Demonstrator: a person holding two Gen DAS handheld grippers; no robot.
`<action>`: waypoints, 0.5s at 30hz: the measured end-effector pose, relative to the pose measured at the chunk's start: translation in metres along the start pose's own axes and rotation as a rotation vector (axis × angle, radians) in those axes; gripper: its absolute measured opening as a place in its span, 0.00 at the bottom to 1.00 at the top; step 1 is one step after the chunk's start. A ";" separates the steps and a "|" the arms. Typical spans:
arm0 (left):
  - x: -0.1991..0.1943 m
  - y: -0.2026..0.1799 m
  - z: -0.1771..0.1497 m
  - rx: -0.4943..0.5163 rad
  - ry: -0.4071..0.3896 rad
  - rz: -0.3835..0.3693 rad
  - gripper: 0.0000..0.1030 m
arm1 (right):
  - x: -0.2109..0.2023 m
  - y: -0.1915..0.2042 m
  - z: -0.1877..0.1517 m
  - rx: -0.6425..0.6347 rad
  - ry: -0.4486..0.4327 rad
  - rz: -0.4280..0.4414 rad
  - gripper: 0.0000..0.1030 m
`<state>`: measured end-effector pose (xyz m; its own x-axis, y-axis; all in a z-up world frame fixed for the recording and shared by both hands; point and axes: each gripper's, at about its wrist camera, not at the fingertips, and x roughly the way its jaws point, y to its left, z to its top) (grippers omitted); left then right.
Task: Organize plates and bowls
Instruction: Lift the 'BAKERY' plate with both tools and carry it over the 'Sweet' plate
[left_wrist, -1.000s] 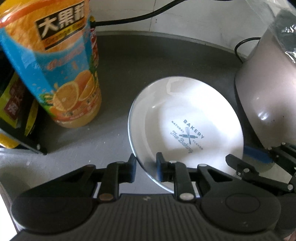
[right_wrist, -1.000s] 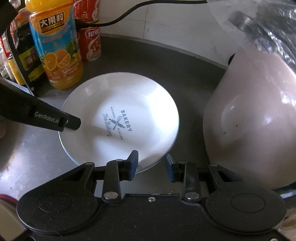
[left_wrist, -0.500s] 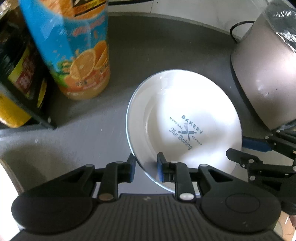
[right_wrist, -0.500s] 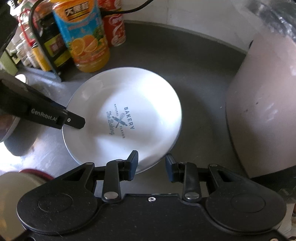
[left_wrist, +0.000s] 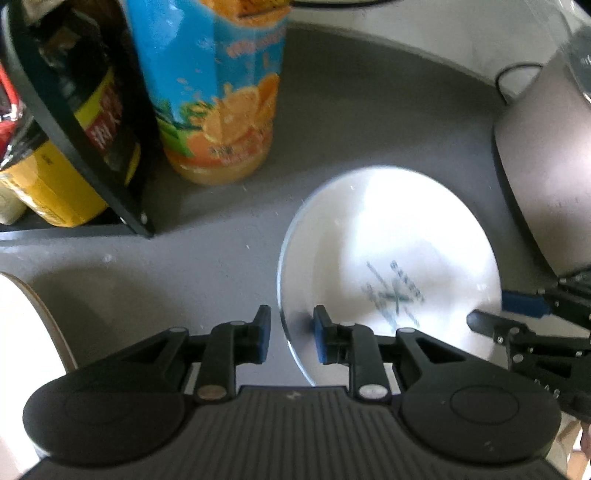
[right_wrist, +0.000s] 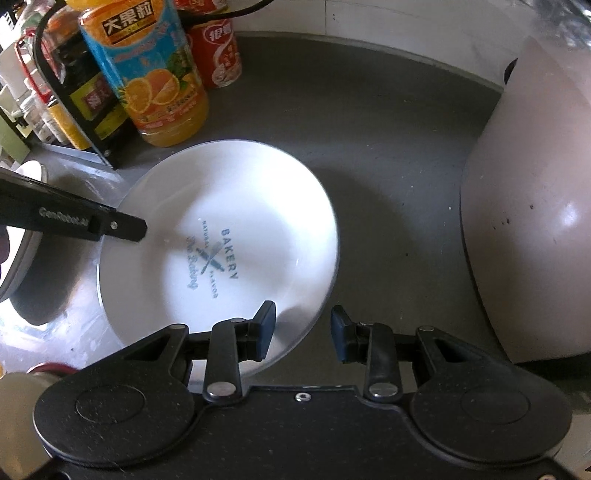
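White plate beside the juice bottle: your left gripper and right gripper jaws straddle opposite rims ungripped; uneven closing could tip it.

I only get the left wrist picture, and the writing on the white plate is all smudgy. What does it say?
Observer: In the right wrist view the print on the plate is sharp. It reads BAKERY, beside two crossed tools.
Operator: Is anything hiding behind the juice bottle?
Observer: Yes. A red can stands just behind the orange juice bottle.
Operator: I only see a bit of the other gripper. Is it open?
Observer: Yes, the right gripper is open. One pad is over the plate's near rim and the other is outside it, above the grey counter.
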<state>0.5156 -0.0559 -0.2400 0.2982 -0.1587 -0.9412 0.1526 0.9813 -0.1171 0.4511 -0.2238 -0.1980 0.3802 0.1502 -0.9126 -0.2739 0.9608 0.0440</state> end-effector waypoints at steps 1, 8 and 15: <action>0.000 0.002 0.002 -0.018 -0.010 -0.001 0.21 | 0.002 0.000 0.001 -0.002 -0.001 -0.004 0.32; -0.006 0.011 0.002 -0.063 -0.021 -0.036 0.14 | 0.009 0.000 0.013 -0.005 0.008 -0.022 0.27; -0.007 0.017 0.002 -0.078 -0.018 -0.027 0.13 | 0.002 0.006 0.019 0.016 0.007 0.017 0.19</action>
<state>0.5176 -0.0383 -0.2348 0.3119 -0.1866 -0.9316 0.0875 0.9820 -0.1674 0.4667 -0.2133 -0.1919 0.3692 0.1652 -0.9145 -0.2662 0.9616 0.0662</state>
